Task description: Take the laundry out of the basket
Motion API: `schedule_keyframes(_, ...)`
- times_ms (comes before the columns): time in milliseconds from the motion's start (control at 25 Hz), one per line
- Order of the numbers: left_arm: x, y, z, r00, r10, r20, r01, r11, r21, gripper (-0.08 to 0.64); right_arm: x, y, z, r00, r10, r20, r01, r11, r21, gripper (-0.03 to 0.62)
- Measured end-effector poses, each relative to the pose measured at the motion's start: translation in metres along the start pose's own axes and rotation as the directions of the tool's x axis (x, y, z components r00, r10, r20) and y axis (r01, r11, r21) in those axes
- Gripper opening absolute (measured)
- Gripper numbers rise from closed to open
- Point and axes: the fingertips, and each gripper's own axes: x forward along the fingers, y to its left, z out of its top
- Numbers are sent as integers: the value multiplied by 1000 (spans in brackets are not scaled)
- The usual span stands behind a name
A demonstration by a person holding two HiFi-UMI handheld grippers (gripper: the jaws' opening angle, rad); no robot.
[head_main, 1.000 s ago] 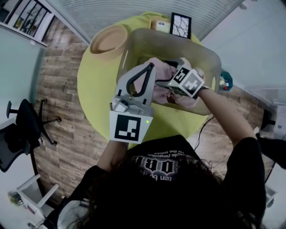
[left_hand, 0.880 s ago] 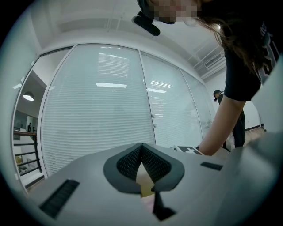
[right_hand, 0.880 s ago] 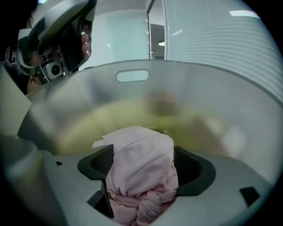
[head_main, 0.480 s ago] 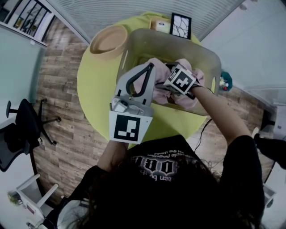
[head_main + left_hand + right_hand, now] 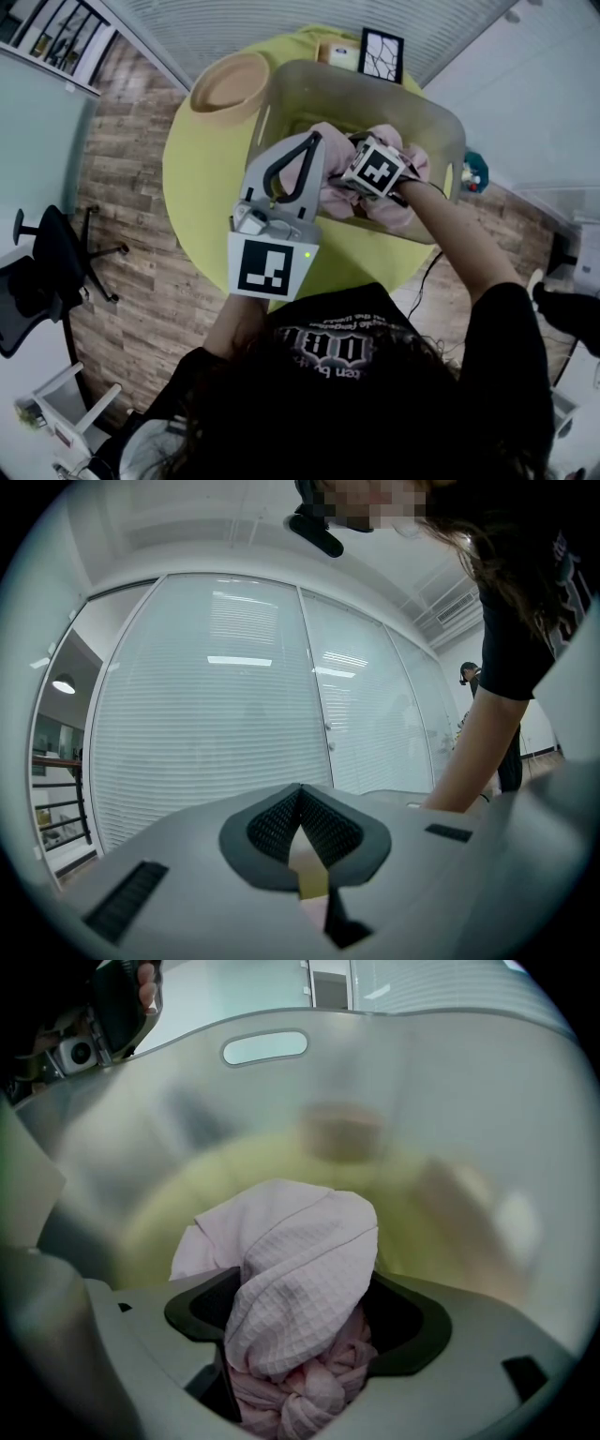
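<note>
The translucent laundry basket (image 5: 375,80) stands on a round yellow table (image 5: 202,178). Pink and pale waffle-weave laundry (image 5: 394,214) lies inside it. My right gripper (image 5: 300,1344) reaches down into the basket (image 5: 267,1049), jaws spread wide. A bunched pink cloth (image 5: 295,1269) fills the gap between them, and dark pad surface shows on both sides of it. In the head view the right gripper's marker cube (image 5: 380,169) sits over the laundry. My left gripper (image 5: 314,141) is held above the basket's near left corner. Its jaws meet at the tip of the left gripper (image 5: 300,789), with nothing between them.
A beige bowl (image 5: 228,84) sits on the table at the far left. A framed picture (image 5: 379,52) and a small yellow box (image 5: 337,53) stand behind the basket. An office chair (image 5: 42,272) is on the wood floor to the left.
The right gripper has moved a little left and farther into the basket, over the pink laundry. The left gripper has stayed where it was.
</note>
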Motion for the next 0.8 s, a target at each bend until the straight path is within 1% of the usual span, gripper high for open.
schedule_keyframes(80,0,0,1,1000,-1,4,1,1000,-13,2,2,1,-1,1000,3,-18,-4,1000,-6,417)
schedule_keyframes(240,0,-1,1,1000,-3,3,3,1000,-25,1,2,1,-5,999,-4,-49,2,1000,-30,347)
schedule_keyframes(400,-2,-1,1,1000,1,-3,-1,1000,-6,2,2,4,-4,998,25,-56,-26,999,-29,280)
schedule_keyframes(480,-2,-1,2,1000,3,-4,-3,1000,4,1,1,4,-2,998,25,-49,-27,999,-38,260)
schedule_keyframes(560,-3,-2,2,1000,2,-8,-2,1000,11,2,0,5,0,999,12,-40,-15,997,-70,226)
schedule_keyframes(680,-4,-2,2,1000,2,-12,-2,1000,19,0,-7,-1,7,999,-41,9,42,989,-143,153)
schedule_keyframes(800,-5,-1,1,1000,6,-13,-6,1000,17,2,-13,-3,10,998,-46,46,53,987,-152,140)
